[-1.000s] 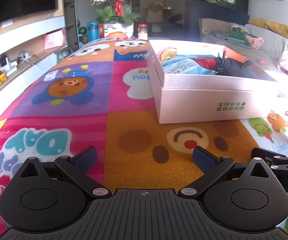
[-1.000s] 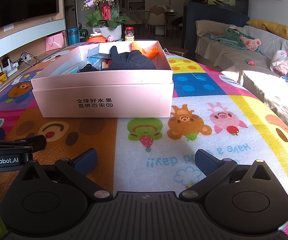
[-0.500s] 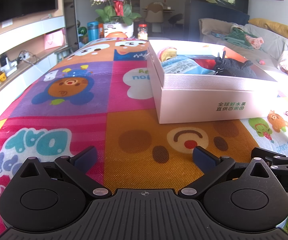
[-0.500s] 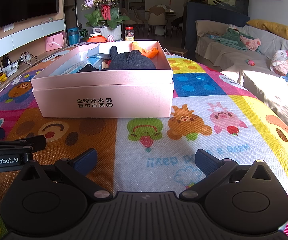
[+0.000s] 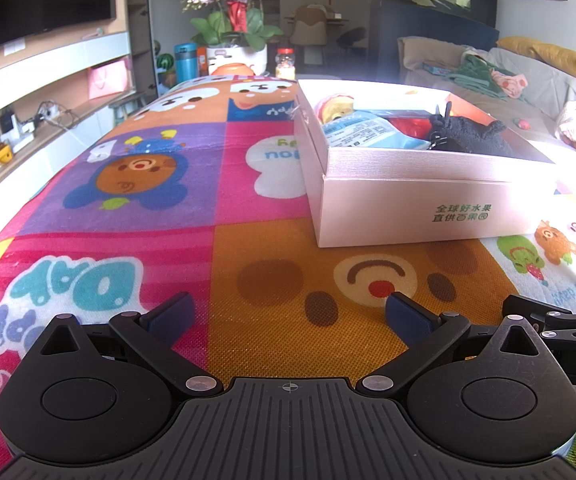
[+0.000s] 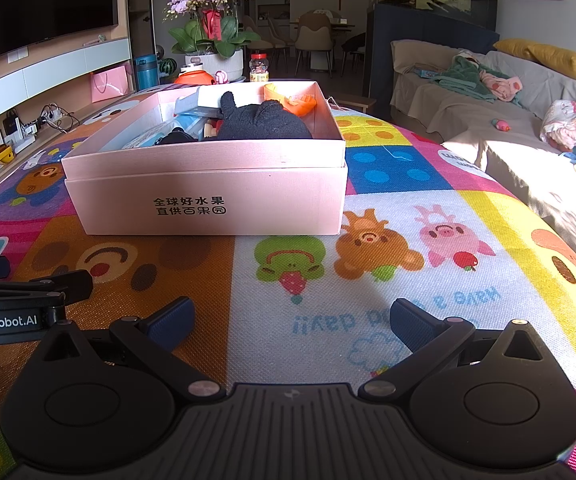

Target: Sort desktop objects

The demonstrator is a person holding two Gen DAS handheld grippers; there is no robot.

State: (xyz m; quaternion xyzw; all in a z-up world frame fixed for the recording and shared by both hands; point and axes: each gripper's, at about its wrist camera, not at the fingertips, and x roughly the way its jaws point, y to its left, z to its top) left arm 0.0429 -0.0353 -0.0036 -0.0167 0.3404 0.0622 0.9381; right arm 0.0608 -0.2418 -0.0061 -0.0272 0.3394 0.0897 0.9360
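A pink cardboard box (image 6: pixel 207 188) sits on a colourful cartoon-print table mat (image 6: pixel 368 300), at about 11 o'clock from the right gripper (image 6: pixel 290 320) and 1 o'clock from the left gripper (image 5: pixel 288 312). Inside lie a black plush toy (image 6: pixel 263 122), a blue packet (image 5: pixel 368 132) and an orange item (image 6: pixel 292 100). Both grippers hover low over the mat, fingers spread wide apart, holding nothing.

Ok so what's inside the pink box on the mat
The pink box holds a black plush toy, a blue-and-white packet, an orange item and something red. Whatever lies beneath them and behind the near wall is hidden.
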